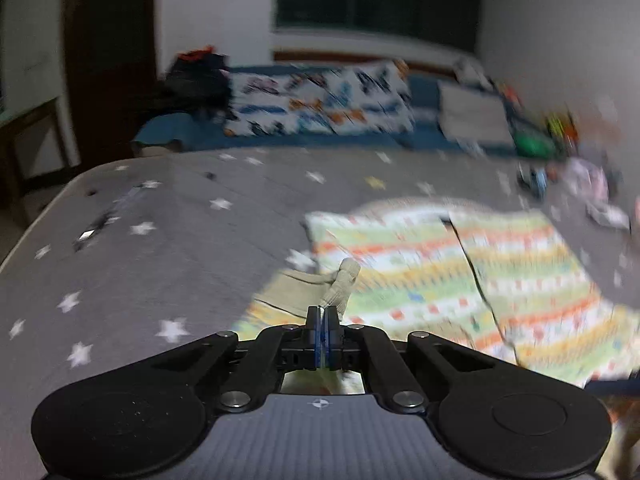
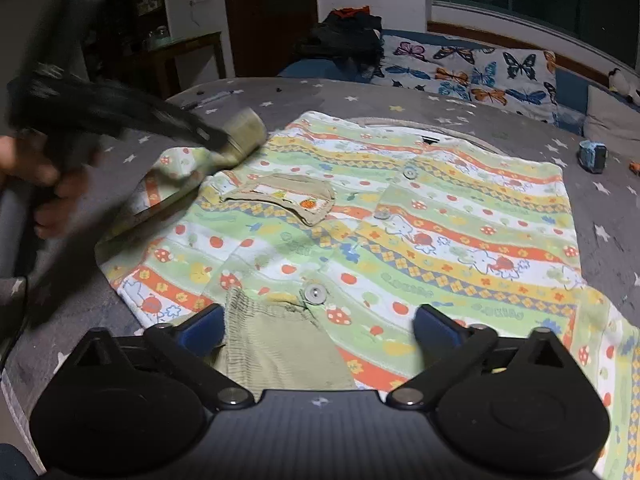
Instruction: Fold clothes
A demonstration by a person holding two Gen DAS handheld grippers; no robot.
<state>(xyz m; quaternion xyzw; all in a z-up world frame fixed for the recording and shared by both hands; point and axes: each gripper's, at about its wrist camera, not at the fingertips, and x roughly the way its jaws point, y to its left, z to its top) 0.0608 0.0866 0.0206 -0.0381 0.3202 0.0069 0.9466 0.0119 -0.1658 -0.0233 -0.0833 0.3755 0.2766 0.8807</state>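
Note:
A child's striped shirt (image 2: 400, 216) with apple and mushroom prints lies flat on the grey star-patterned bed; it also shows in the left wrist view (image 1: 480, 272). My left gripper (image 1: 323, 320) is shut on the beige cuff (image 1: 344, 280) of the shirt's left sleeve and holds it lifted over the shirt; in the right wrist view this gripper (image 2: 216, 140) appears blurred with the cuff (image 2: 244, 128). My right gripper (image 2: 318, 328) is open and empty above the shirt's near edge, over a beige cuff (image 2: 276, 344).
A butterfly-print pillow (image 2: 472, 72) and dark clothes (image 2: 344, 36) lie at the bed's head. A small blue object (image 2: 593, 155) sits right of the shirt. Toys and clutter (image 1: 560, 148) lie at the far right. A wooden table (image 2: 180, 60) stands left.

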